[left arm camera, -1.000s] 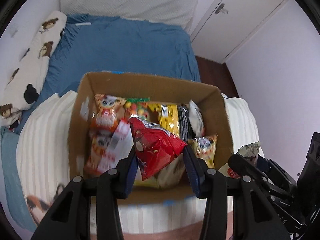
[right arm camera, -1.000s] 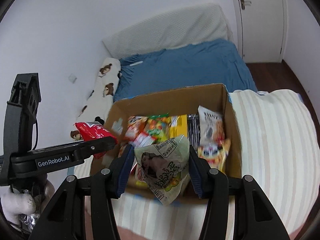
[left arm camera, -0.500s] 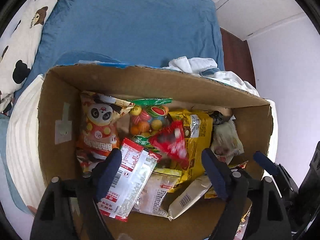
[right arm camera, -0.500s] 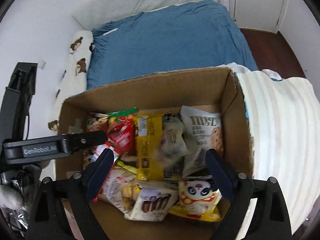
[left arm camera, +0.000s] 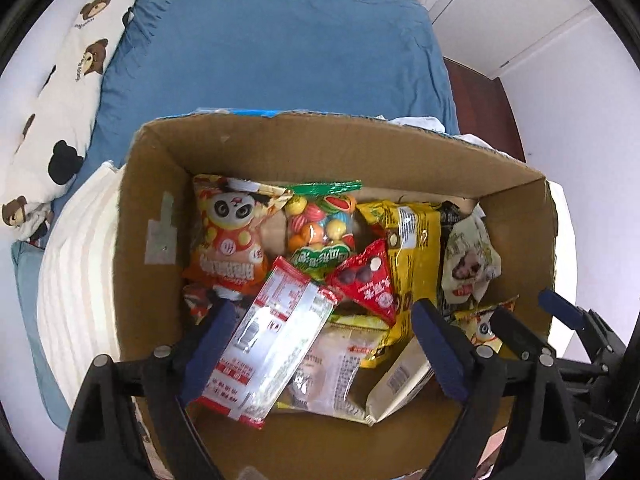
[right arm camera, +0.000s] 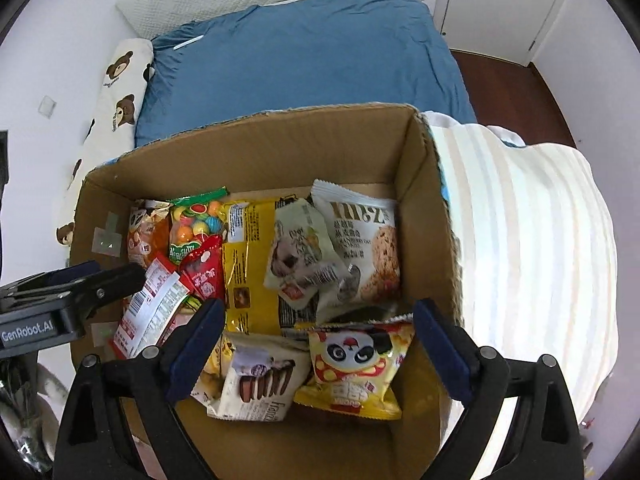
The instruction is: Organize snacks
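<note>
Both the left gripper [left arm camera: 322,336] and right gripper [right arm camera: 318,338], jaws just opened wide and empty, hang over the open brown cardboard box [right arm camera: 256,148], where the small red triangular snack pouch [left arm camera: 366,280] and pale green crinkled packet [right arm camera: 300,252] lie on the pile, so these drops look done.

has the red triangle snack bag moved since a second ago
Yes. The red snack bag was clamped in the left tongs above the cardboard box; the tongs have just opened and it now lies inside.
</note>
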A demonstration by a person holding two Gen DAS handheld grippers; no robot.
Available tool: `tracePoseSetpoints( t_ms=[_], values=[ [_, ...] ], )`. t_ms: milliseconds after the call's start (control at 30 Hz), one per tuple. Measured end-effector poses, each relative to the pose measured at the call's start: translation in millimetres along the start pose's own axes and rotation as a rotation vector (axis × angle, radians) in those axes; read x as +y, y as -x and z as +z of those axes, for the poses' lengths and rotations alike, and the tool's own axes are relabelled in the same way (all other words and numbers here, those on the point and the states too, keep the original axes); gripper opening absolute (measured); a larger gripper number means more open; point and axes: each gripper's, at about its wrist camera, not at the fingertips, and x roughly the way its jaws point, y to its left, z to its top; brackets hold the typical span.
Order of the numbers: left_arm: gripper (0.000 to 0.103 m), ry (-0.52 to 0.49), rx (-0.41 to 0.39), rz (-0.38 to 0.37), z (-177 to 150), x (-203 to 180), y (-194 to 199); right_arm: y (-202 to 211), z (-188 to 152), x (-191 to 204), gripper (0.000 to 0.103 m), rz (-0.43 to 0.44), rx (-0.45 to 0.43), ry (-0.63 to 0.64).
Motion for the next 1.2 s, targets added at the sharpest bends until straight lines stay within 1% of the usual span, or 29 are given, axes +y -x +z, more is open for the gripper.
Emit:
tracePoseSetpoints(
  t_ms=[100, 167, 333, 467, 600, 767, 800, 933, 1100, 1200],
  values=[
    [0.09, -0.004, -0.023, 0.016, -8, 0, 7, 5, -6, -4, 0.097, 0.007, -0.003, -0.009],
    [0.09, -0.011, -0.051, 0.04, -15, -1, 15, 9, -12, -6, 0.097, 0.013, -0.008, -0.011],
    [0.09, -0.045, -0.148, 0.089, -40, -5, 42, 28, -31, -5, 0.098, 0.004, -0.048, -0.009],
    [0.09, -0.048, -0.204, 0.098, -66, -5, 60, 46, -49, -2, 0.099, -0.014, -0.091, 0.003],
    [0.09, -0.031, -0.271, 0.099, -95, -4, 78, 69, -71, 3, 0.099, -0.012, -0.147, 0.018],
    [0.09, -0.017, -0.341, 0.106, -135, 1, 100, 102, -107, 13, 0.099, 0.003, -0.215, 0.041],
    [0.09, -0.021, -0.366, 0.116, -145, 1, 106, 108, -115, 15, 0.099, 0.007, -0.228, 0.042],
    [0.09, -0.04, -0.422, 0.149, -178, -1, 123, 131, -149, 21, 0.099, -0.006, -0.284, 0.06],
    [0.09, -0.044, -0.457, 0.15, -211, -3, 139, 157, -189, 22, 0.099, -0.002, -0.338, 0.064],
    [0.09, -0.037, -0.504, 0.163, -234, -3, 155, 176, -212, 20, 0.099, 0.002, -0.374, 0.058]
  ],
)
